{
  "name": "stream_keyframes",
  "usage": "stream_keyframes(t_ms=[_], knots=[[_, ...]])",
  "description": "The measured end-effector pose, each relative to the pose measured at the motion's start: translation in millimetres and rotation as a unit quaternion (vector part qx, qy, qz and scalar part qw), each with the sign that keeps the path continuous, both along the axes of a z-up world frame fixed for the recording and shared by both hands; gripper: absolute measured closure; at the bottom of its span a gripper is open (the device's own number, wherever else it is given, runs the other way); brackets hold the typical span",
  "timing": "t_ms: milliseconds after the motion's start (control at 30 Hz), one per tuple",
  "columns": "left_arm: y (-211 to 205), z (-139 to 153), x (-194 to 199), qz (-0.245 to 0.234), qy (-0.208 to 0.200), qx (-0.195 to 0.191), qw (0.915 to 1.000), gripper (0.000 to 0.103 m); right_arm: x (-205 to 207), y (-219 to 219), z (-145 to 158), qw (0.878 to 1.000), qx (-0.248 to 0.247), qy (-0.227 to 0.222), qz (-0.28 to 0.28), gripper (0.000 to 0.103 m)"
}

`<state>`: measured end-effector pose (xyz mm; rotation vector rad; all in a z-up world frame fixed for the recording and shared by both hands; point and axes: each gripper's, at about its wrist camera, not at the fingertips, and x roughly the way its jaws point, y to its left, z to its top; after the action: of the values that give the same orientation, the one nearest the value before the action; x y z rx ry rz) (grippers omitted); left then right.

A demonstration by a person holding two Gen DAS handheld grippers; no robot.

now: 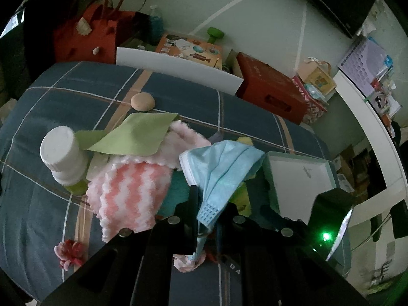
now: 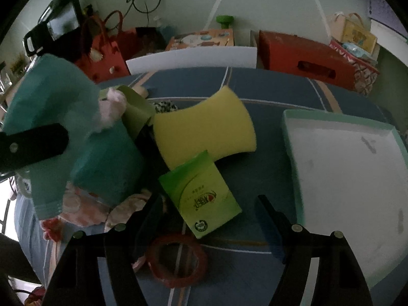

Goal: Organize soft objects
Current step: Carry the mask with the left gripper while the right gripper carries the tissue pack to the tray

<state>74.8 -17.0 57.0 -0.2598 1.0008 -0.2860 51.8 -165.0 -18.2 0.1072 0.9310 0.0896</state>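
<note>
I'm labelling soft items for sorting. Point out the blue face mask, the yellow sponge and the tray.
blue face mask (image 1: 224,168): left wrist view, pleated middle.
yellow sponge (image 2: 204,125): right wrist view, top face.
tray (image 2: 288,117): right wrist view, near-left rim corner.

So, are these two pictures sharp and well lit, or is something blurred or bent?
Left wrist: dim, sharp on the mask, table edge bowed by the fisheye. Right wrist: equally dim, the tray rim smeared by motion, the sponge soft.

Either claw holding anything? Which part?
Left claw pinches the pale blue pleated face mask at one short end. Right claw is open, empty.
</note>
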Motion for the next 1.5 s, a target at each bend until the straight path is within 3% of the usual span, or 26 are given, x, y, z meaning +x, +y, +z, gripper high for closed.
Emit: stream_keyframes(t_ms=[200,267,433,867,1500], knots=[[1,-3,1,0.001,0.006,-0.005,1.0,0.093,11,3,-11,1.0,0.003,0.012,0.004,0.026],[1,-3,1,0.001,0.007,-0.004,1.0,0.093,13,3,-13,1.0,0.009,0.013,0.007,0.035],[0,-4,1,0.002,0.008,-0.003,1.0,0.093,13,2,-11,1.0,0.012,0.011,0.008,0.037],[-8,1,-2,-0.008,-0.008,0.002,0.9999,0.093,-13,-6,27,0.999,0.02,-0.044,0.002,0.042],[-34,4,-11,-0.033,-0.024,0.026,0.9988,0.093,-33,-34,46,0.996,0.043,-0.075,-0.03,0.042]])
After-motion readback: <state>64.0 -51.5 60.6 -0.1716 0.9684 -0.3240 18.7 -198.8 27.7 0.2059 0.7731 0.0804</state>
